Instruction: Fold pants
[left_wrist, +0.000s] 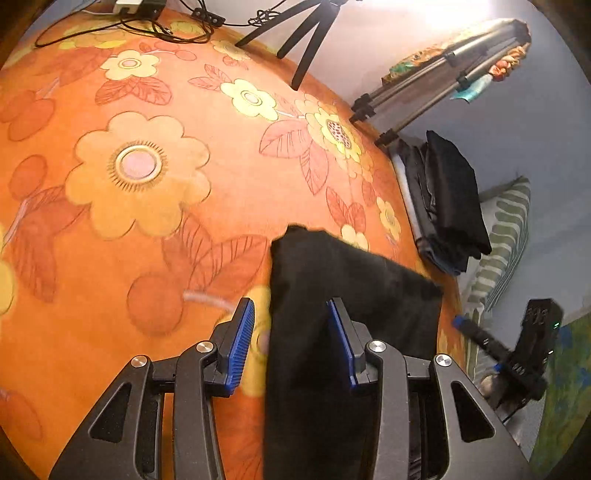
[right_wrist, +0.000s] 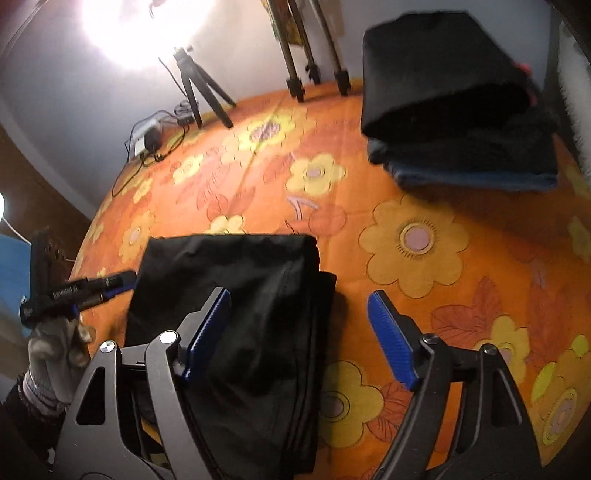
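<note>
Orange floral cloth covers the whole work surface; pale wall behind, bright lamp glare top left in the right wrist view. Stack of folded dark clothes sits at the far right of the cloth, well apart from the work. Two tripods stand at the far edge, with a charger and cables near them. Pants, black, lie folded into a compact rectangle near the close edge. Step looks like a fold just laid down and released. Next move probably calls for regripping an edge for another fold, or carrying it to the stack. Left gripper: jaws apart over the pants, nothing pinched. Right gripper: jaws wide apart, empty.
</note>
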